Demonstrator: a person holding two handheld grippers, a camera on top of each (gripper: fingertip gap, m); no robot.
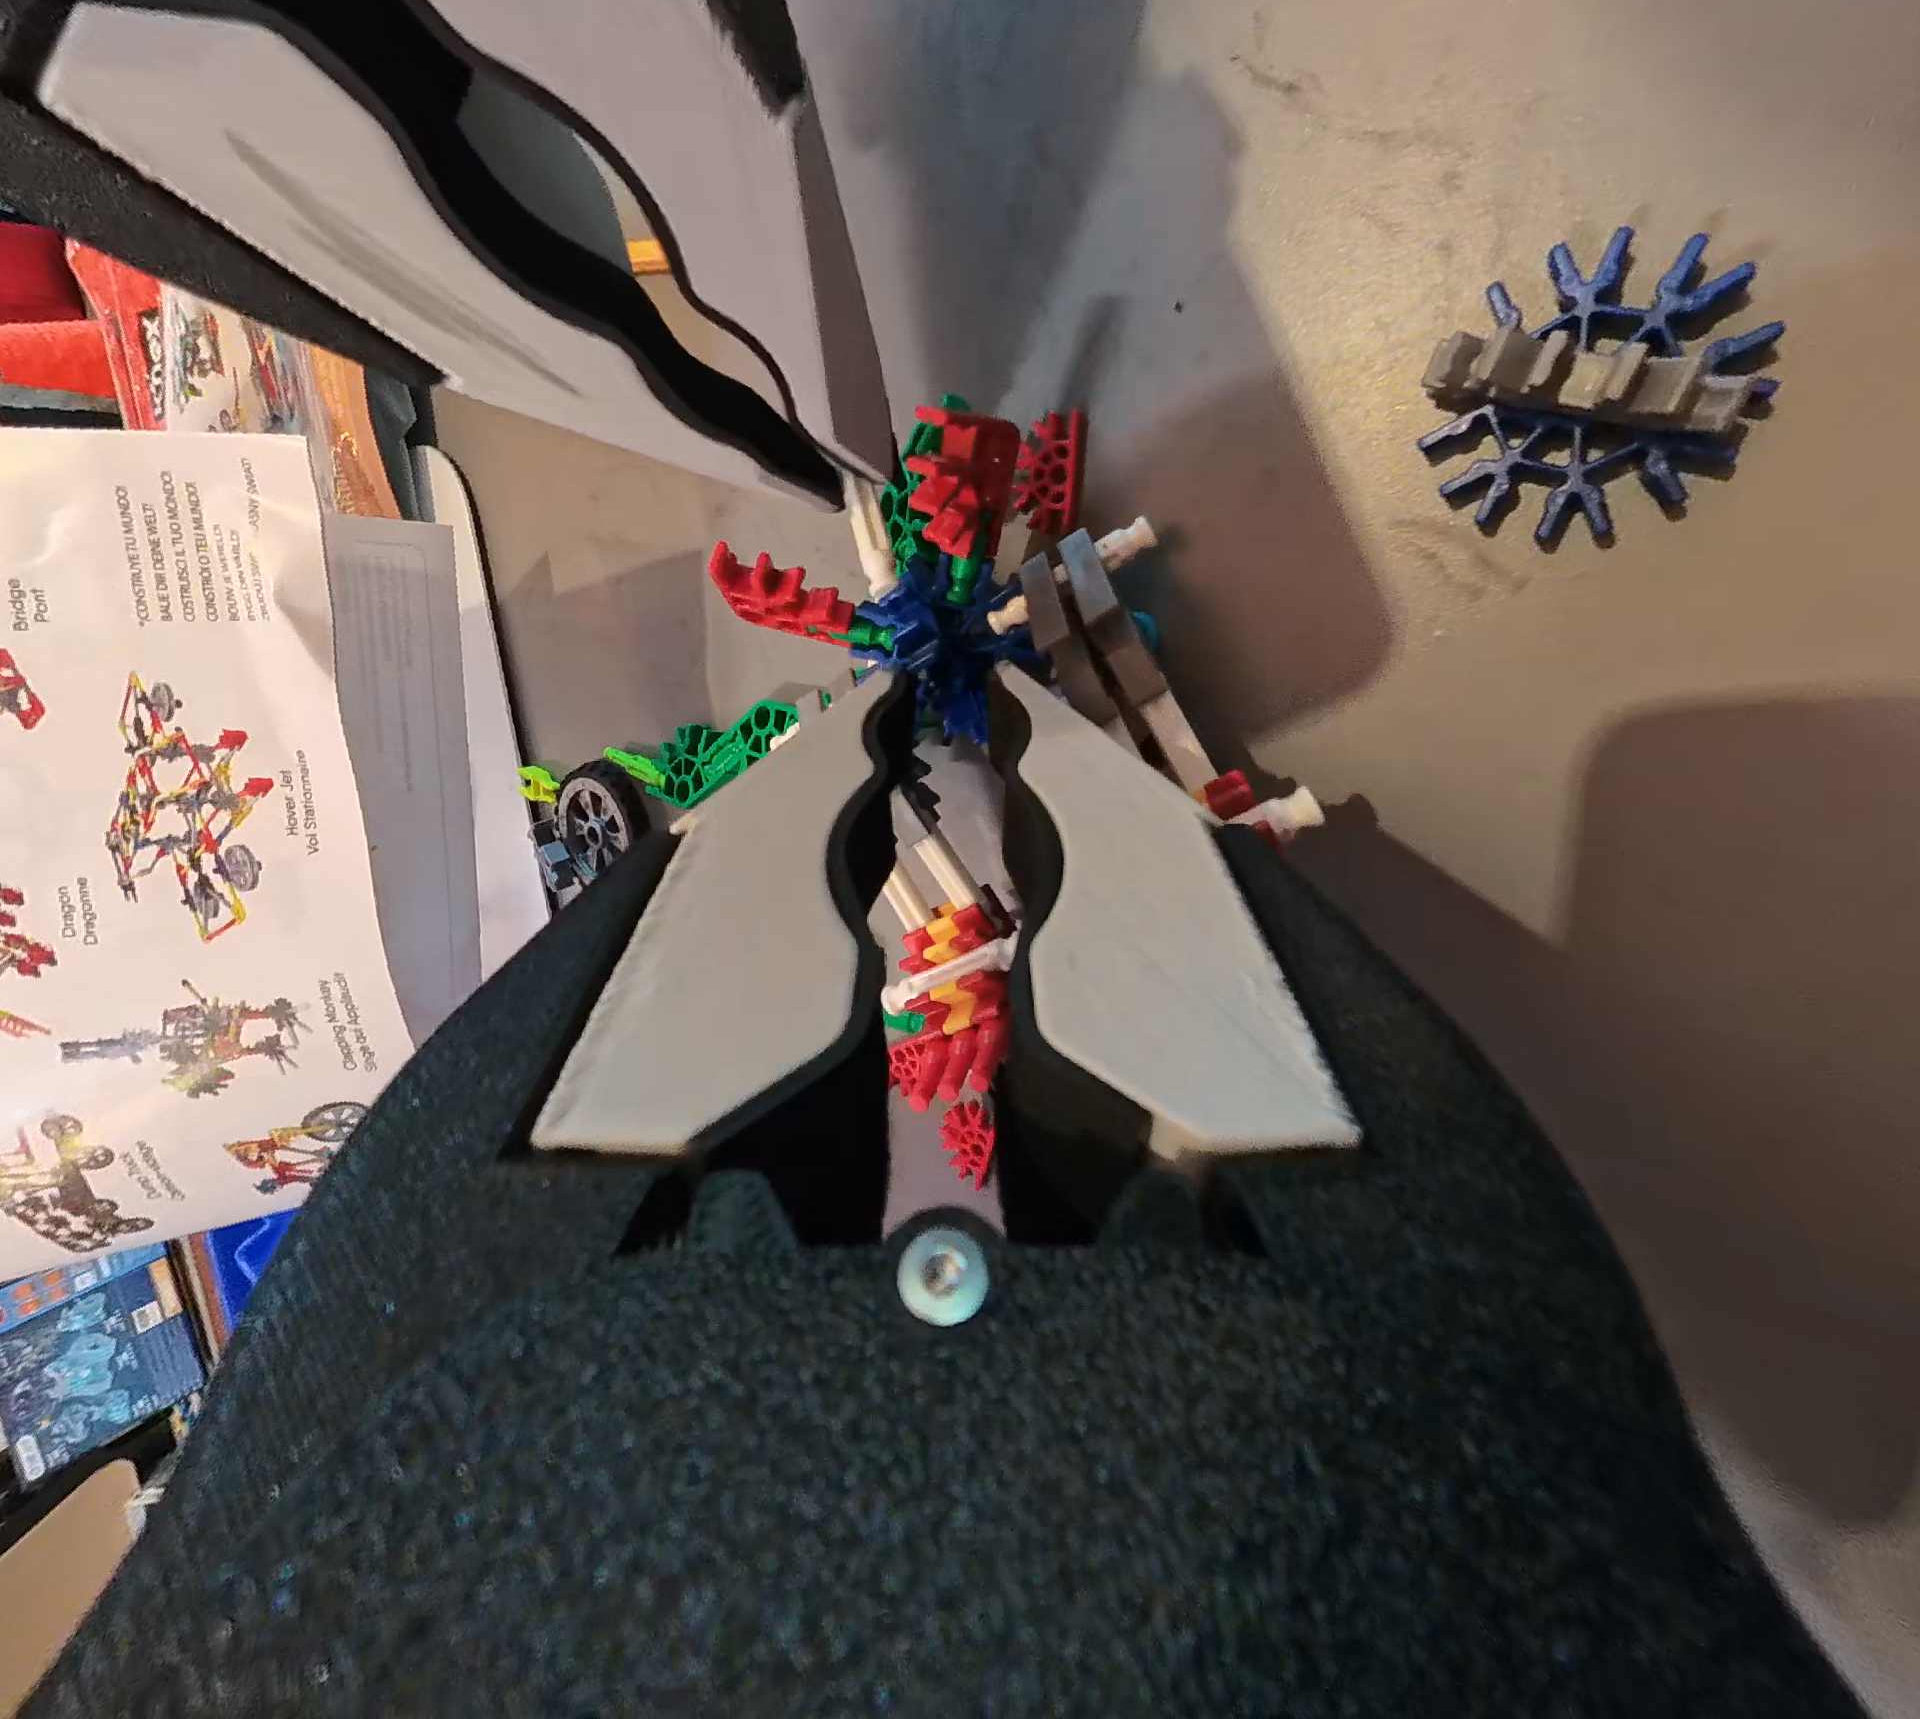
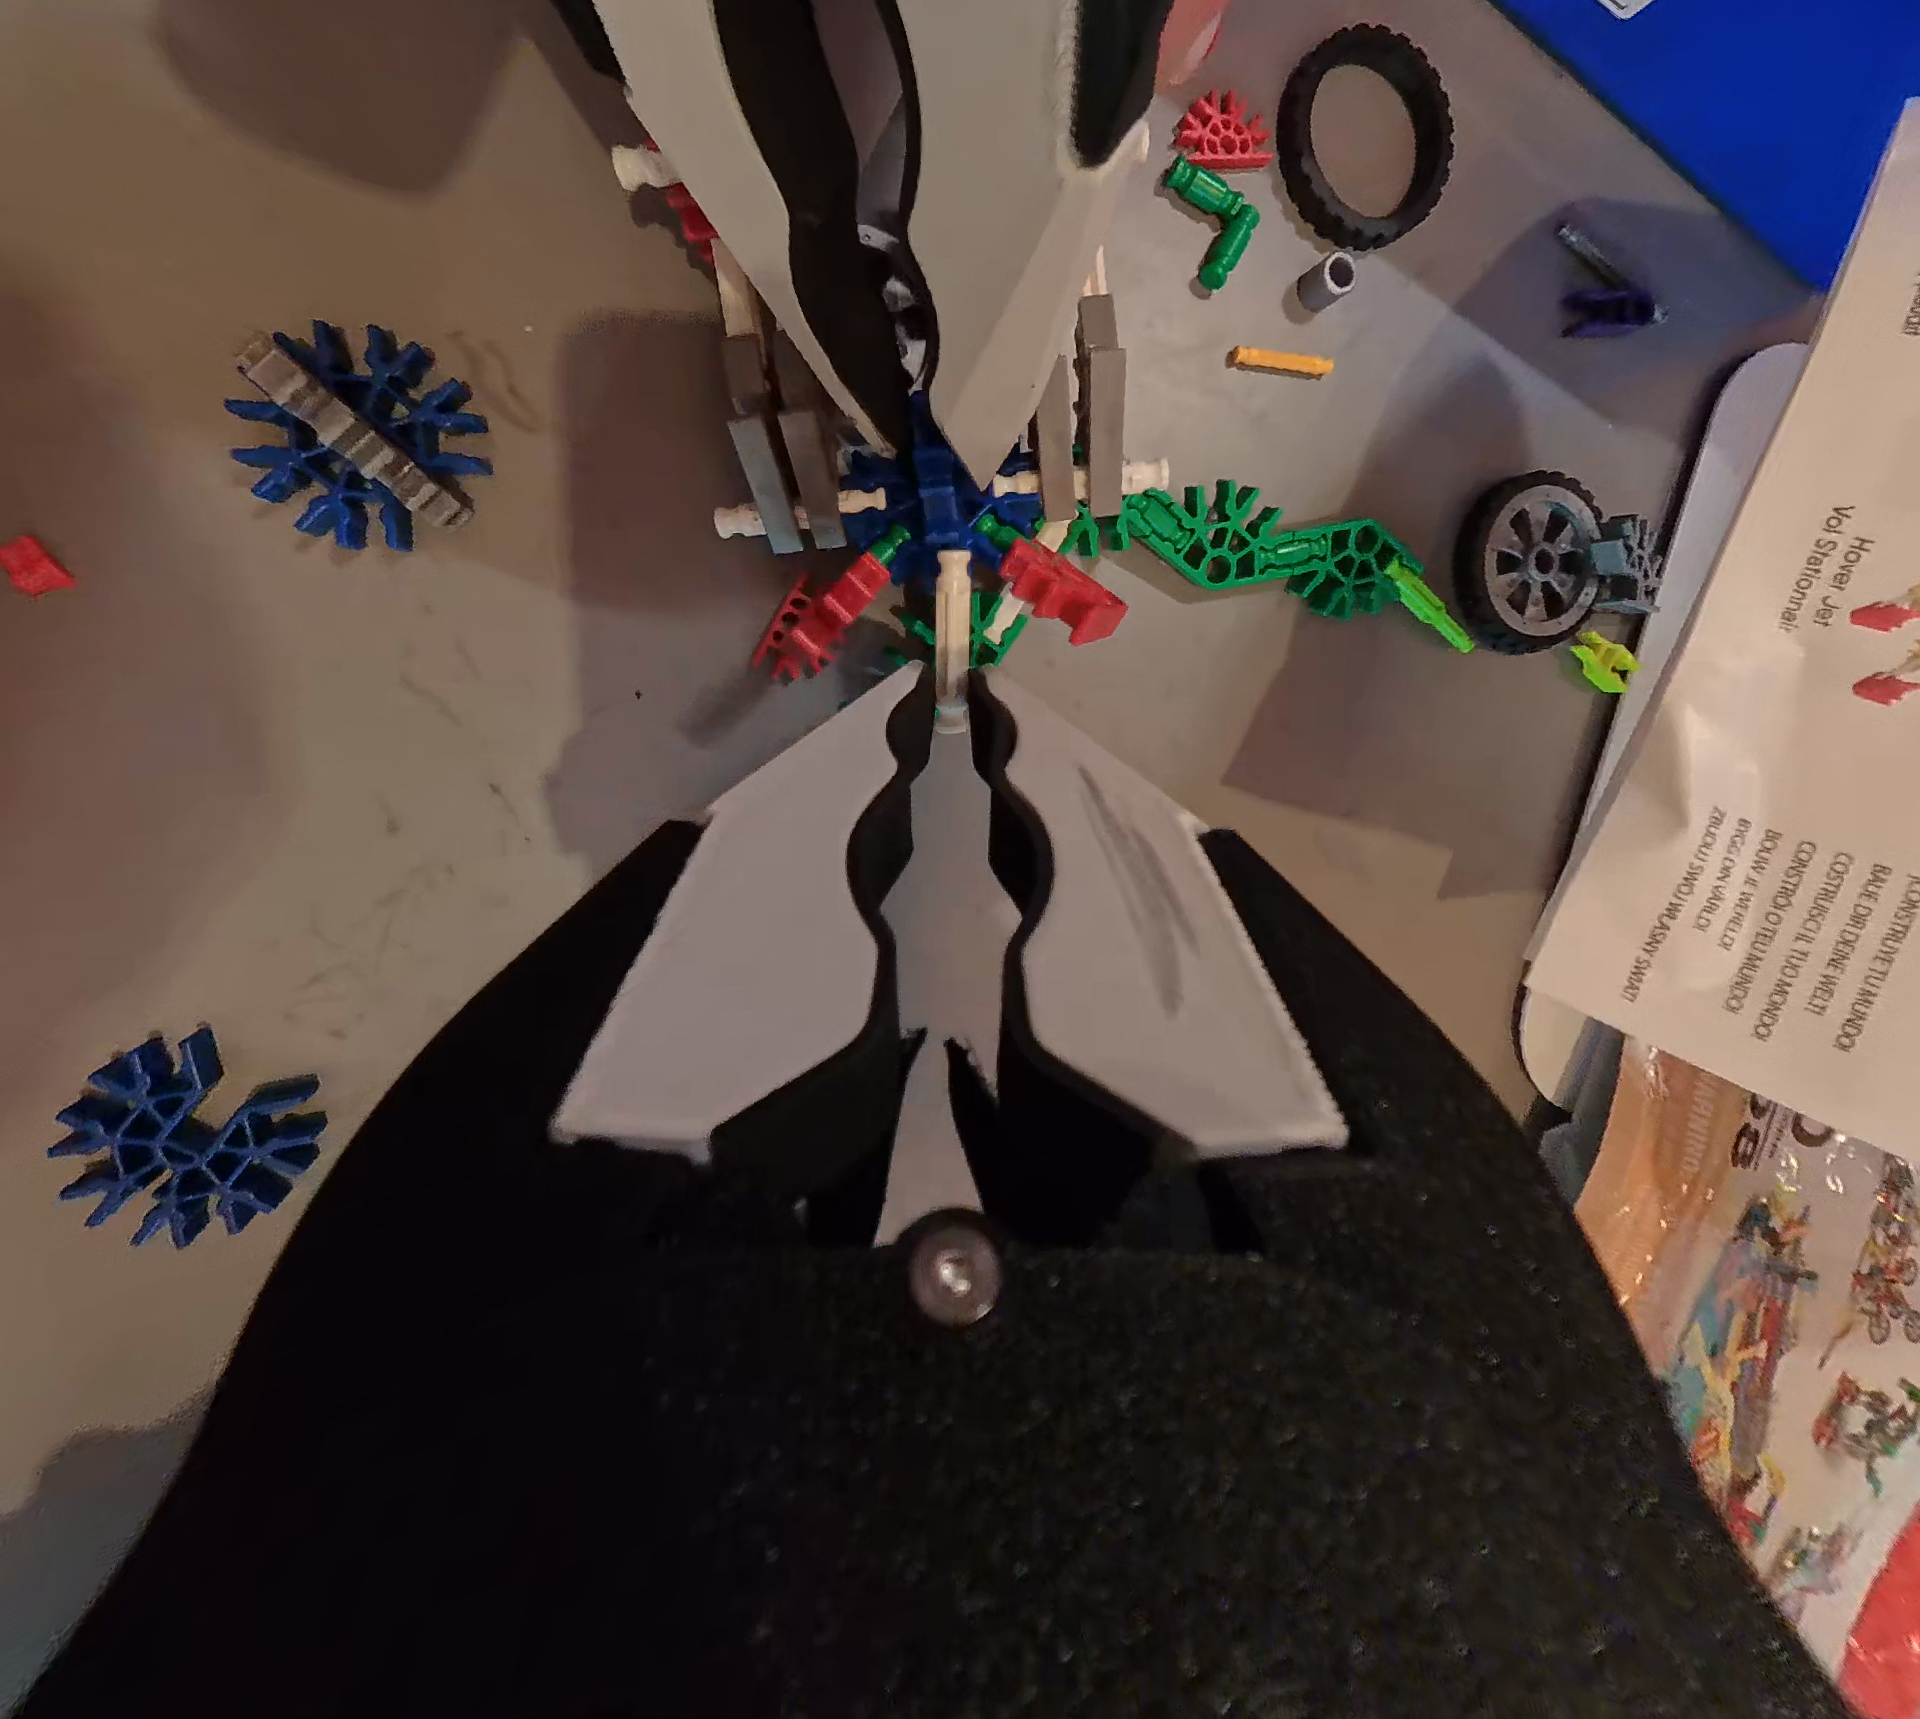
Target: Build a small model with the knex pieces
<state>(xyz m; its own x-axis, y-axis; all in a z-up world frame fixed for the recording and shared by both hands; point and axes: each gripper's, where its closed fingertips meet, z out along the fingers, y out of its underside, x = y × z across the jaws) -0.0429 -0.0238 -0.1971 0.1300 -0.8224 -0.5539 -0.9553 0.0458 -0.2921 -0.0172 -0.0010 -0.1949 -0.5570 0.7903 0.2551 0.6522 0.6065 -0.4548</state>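
A small model of rods and connectors with a blue hub (image 1: 935,641), red and green connectors and grey flat pieces sits just over the grey table. My left gripper (image 1: 948,693) is shut on the blue hub; red and yellow parts show between its fingers. In the right wrist view it comes in from the top (image 2: 925,422) onto the hub (image 2: 935,506). My right gripper (image 2: 948,693) is shut on a white rod (image 2: 951,609) that sticks out of the hub. In the left wrist view it reaches in from the upper left (image 1: 862,474).
A blue snowflake connector with a grey piece (image 1: 1600,391) (image 2: 358,438) lies on the table (image 2: 312,786). Also there: a blue connector cluster (image 2: 187,1139), black tyre (image 2: 1363,134), green chain (image 2: 1278,552), wheel (image 2: 1538,563), instruction sheet (image 2: 1766,734) and blue box (image 2: 1558,59). About 4 cm separates my left fingertips from my right.
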